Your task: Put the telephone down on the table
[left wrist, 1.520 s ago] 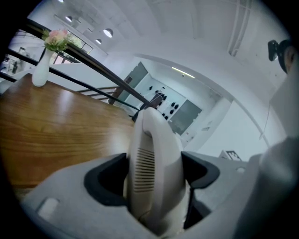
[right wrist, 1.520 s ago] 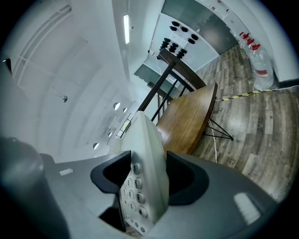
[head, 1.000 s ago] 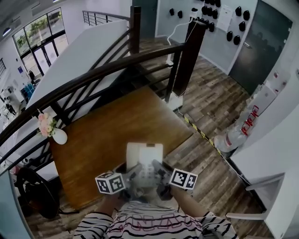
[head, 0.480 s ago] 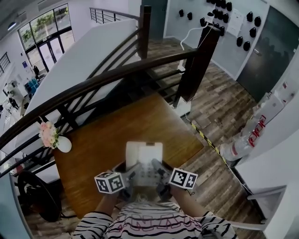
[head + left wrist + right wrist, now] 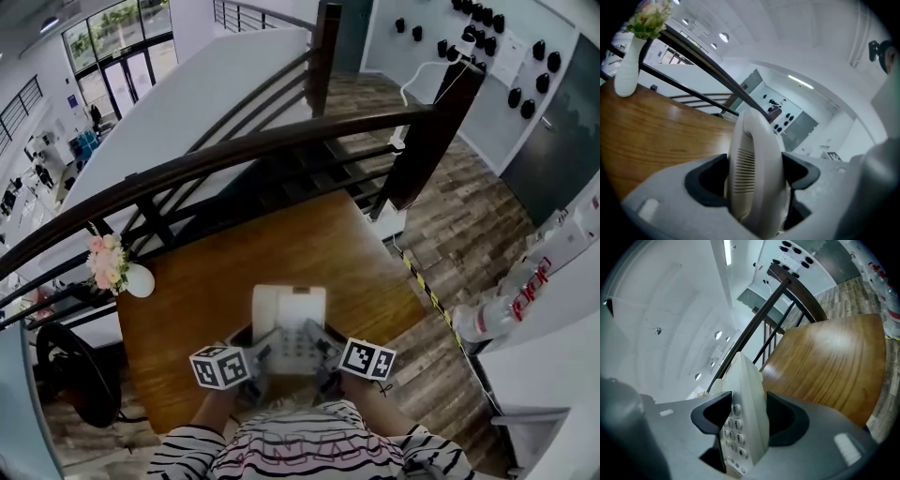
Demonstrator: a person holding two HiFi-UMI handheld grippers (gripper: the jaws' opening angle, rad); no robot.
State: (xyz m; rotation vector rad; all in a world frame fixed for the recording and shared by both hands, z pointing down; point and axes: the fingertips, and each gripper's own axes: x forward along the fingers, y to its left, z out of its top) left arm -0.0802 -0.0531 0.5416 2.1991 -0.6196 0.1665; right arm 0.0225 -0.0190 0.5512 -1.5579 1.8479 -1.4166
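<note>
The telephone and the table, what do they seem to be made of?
Telephone: likely moulded plastic, off-white and matt; see the slotted grille and rounded keys. Table: wood or a wood-look veneer, warm brown and glossy; grain streaks and soft reflections show, but which one is unclear.

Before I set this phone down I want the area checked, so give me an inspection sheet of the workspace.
Surface: brown polished wooden table, bare across its middle.
Job's things: cream plastic desk telephone, held over the table's near part, not yet down.
Clutter: white vase of pink flowers at the table's left edge.
Grippers: left gripper and right gripper each have fingers clamped on the telephone's sides.
Cables: white cord by the far railing post; none on the table.
Surroundings: dark wooden stair railing, plank floor with striped tape.
</note>
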